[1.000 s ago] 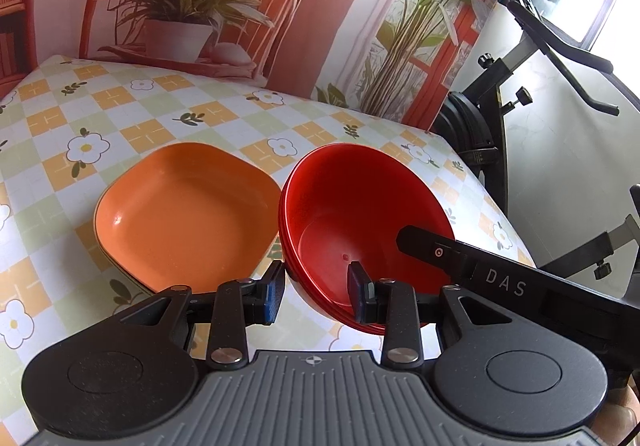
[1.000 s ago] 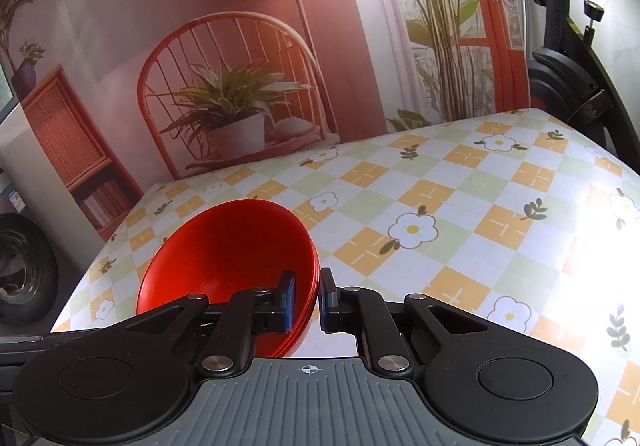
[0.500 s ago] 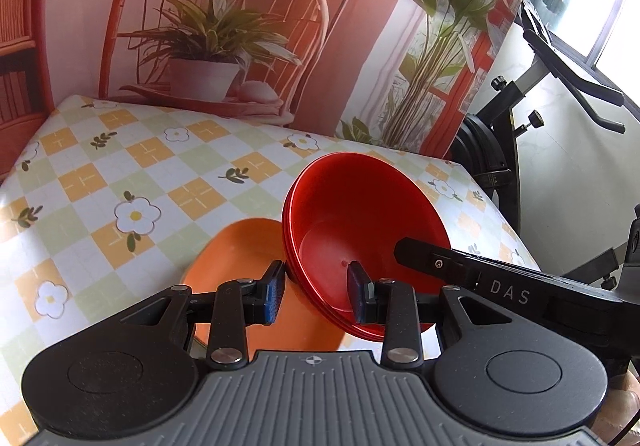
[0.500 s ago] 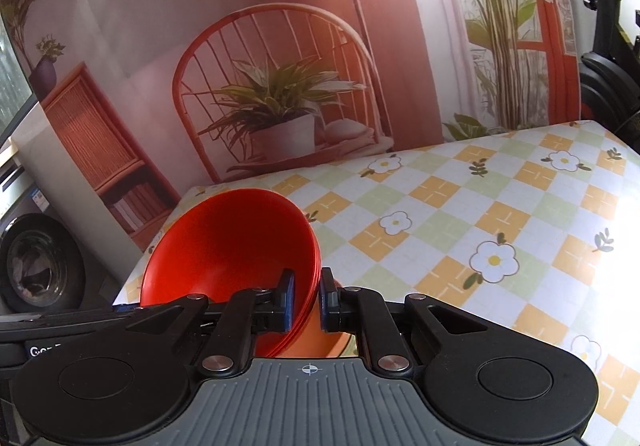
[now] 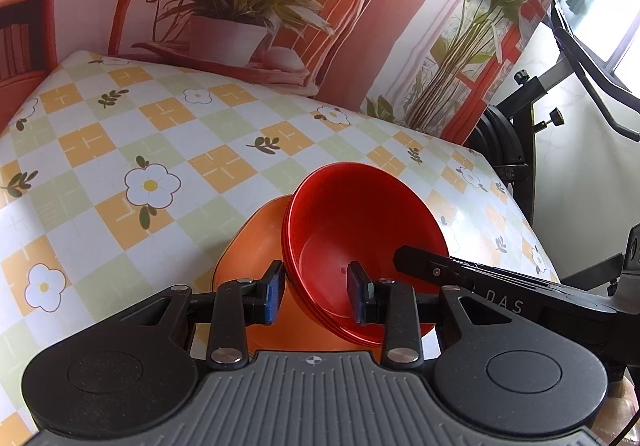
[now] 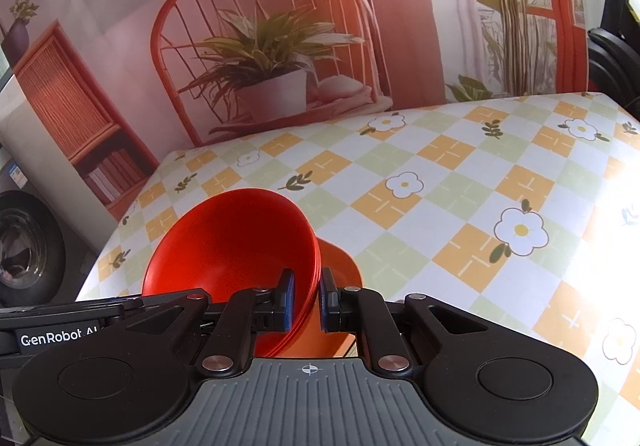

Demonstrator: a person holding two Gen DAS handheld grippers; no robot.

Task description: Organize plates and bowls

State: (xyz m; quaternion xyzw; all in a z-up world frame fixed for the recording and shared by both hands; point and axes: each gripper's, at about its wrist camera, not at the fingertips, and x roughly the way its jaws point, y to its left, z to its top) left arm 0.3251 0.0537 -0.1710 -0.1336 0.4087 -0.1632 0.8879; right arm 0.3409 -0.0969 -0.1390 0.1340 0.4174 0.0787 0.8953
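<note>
Nearest in the right wrist view, the right tool (image 6: 306,300) is clamped on the rim of the red bowls (image 6: 232,242), one pad inside and one outside. Several rims show together at the edge, so this looks like a nested stack held as one. The pinch at one side leaves the stack tilted, its mouth turned toward the left tool.

The left tool (image 5: 316,296) has its pads apart and grips nothing. The stack's near rim sits between them, one pad outside the wall, the other over the hollow. I judge it is placed there to steady or take the stack, though contact cannot be confirmed.

Just behind and below lies the orange plate (image 5: 260,238), partly hidden by the bowls. Whether the bowls touch it I cannot tell. Holding them over it suggests they are to be set down on the plate.

Beyond is the checked surface (image 6: 460,182), then a printed backdrop (image 6: 260,46).
</note>
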